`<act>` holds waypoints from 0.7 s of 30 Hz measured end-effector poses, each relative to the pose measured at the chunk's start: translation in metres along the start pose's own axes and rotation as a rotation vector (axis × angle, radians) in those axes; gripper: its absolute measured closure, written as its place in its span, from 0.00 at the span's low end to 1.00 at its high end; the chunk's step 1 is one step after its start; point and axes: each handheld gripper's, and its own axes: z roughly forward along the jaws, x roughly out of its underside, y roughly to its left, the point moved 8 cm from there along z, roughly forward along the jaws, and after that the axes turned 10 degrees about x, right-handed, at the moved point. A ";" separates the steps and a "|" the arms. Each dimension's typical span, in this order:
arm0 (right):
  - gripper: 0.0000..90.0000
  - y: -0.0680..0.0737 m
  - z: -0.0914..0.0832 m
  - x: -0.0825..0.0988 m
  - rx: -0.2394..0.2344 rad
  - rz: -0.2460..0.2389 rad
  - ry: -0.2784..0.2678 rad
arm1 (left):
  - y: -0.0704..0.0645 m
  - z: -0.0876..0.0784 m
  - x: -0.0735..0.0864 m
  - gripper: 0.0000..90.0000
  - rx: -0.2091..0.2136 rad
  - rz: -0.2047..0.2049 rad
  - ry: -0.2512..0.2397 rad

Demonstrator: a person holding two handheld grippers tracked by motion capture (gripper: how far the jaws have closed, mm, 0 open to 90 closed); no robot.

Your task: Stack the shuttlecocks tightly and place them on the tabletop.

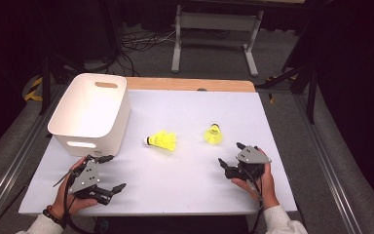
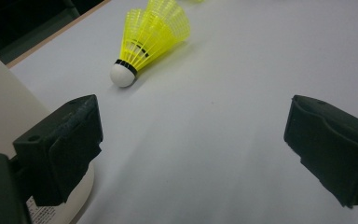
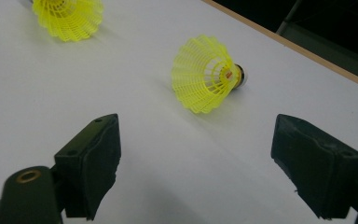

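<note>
A: Fingers first, R gripper (image 1: 233,157): its pads (image 3: 89,161) stand wide apart w/ nothing between, nothing touched. L gripper (image 1: 109,172) same story, jaws spread, pads (image 2: 70,144) off everything, parked on the table (image 1: 185,180) just beside the white bin (image 1: 93,109).

B: Where are the targets?

A: 2 yellow shuttlecocks, both lying on their sides mid-table. Right shuttlecock (image 3: 208,73) sits near the R jaws, slightly ahead, skirt mouth facing the gripper, cork end away. Left shuttlecock (image 2: 152,37) lies ahead of the L gripper, white cork pointing twd it, near the bin.

B: So step in hand = approach for a pick?

A: Looks like it, R side prob. Tip: keep jaws wide, straddle the skirt across its width, come in low. Skirt is thin plastic mesh, so I'd close gently or it'll squash or squirt out. Closing nearer the cork is likely steadier.

B: Then into the bin?

A: Likely.
</note>
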 end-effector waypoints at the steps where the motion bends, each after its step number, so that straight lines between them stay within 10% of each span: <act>1: 0.17 -0.002 0.003 -0.002 0.002 0.009 0.000 | 0.000 0.000 0.000 0.05 0.001 -0.003 -0.001; 21: 0.19 -0.021 0.069 -0.029 0.090 0.076 0.058 | 0.001 0.000 0.001 0.05 0.002 -0.006 0.000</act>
